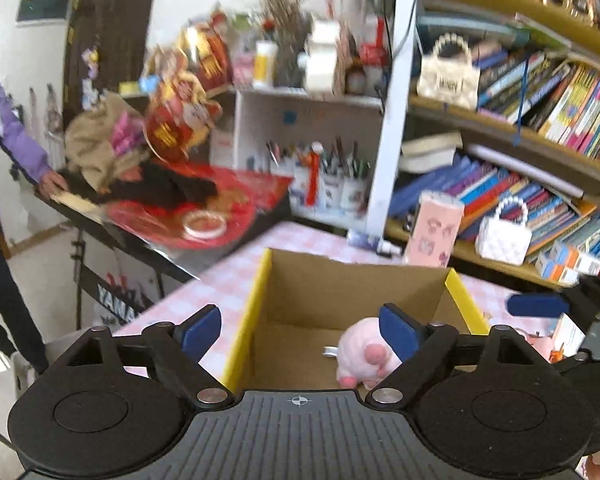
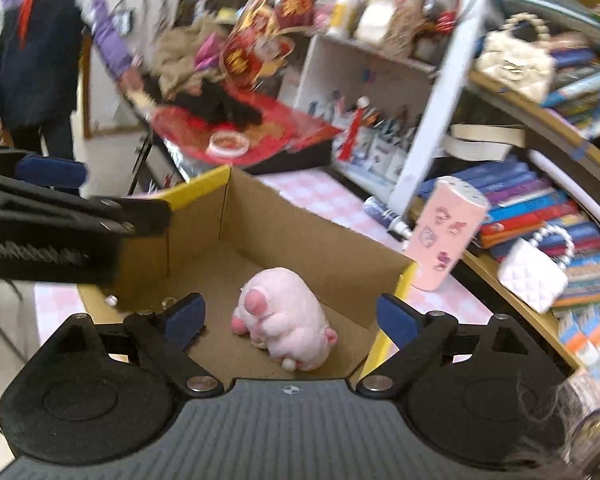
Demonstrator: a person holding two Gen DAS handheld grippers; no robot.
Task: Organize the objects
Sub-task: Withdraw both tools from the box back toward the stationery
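I find the pink plush toy [image 2: 285,322] lying on its side on the floor of the open cardboard box [image 2: 300,236], nearer the box's right-hand wall. The box stands on the pink checked tablecloth [image 1: 236,276]. My left gripper [image 1: 300,332] hangs over the box's near edge, fingers spread wide, grasping nothing; its right pad overlaps the toy in that view, and I cannot tell whether they touch. My right gripper [image 2: 290,318] is likewise spread and empty above the box. Beyond the box's far right corner stands a pink tumbler [image 2: 446,234].
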